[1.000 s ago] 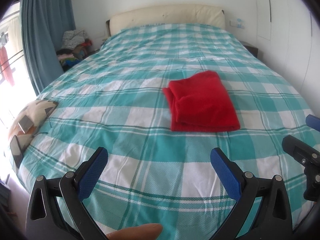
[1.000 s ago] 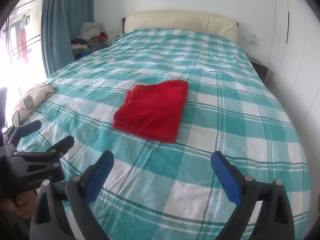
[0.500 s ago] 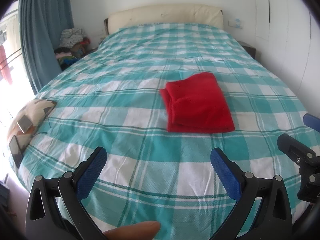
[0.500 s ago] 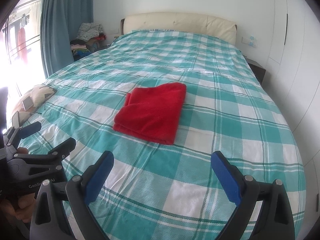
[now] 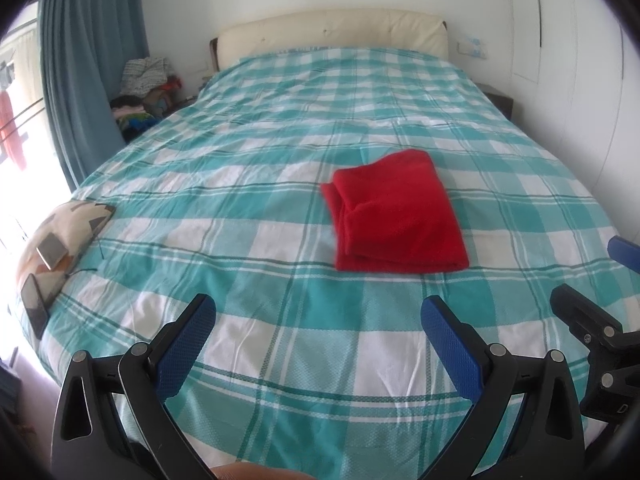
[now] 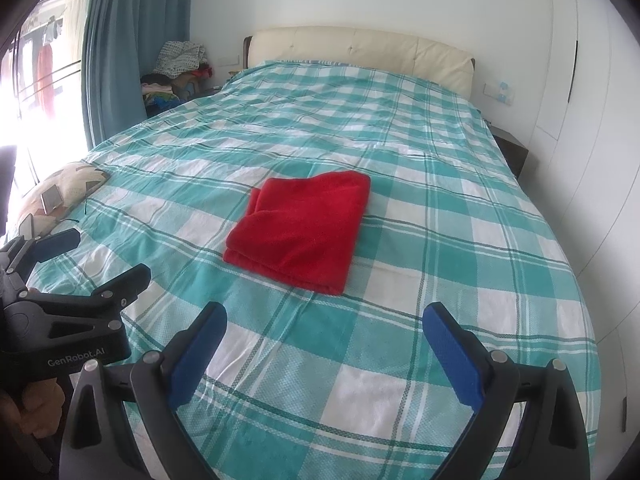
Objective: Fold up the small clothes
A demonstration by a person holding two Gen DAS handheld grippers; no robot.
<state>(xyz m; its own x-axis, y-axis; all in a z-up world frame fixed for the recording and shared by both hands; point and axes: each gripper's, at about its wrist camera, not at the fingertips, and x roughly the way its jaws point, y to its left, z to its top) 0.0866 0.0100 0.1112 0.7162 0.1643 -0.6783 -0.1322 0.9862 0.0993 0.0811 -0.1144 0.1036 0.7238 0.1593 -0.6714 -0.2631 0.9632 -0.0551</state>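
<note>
Left gripper (image 5: 318, 344): blue-padded fingers (image 5: 186, 346) spread wide, nothing between them, held above the near edge of the bed (image 5: 280, 168). Right gripper (image 6: 324, 354): fingers (image 6: 452, 354) likewise wide apart and empty, also over the near edge, just beside its partner. Each seen at the side of the other's view, the left one gripped by a hand (image 6: 32, 412) low at the frame's edge. Beyond both sets of fingers, well apart from them, a folded red cloth (image 5: 394, 210) lying flat on the teal and white checked bedspread, about midway along the bed and slightly toward its right edge, a thick doubled fold showing on its left side. At the near left corner of the bed, a patterned cushion (image 5: 64, 228) with two phones resting against it. Past the far edge, a cream padded headboard (image 5: 332, 34); by the far left corner, a pile of clothes (image 5: 144, 88) beside a blue curtain (image 5: 80, 72).
</note>
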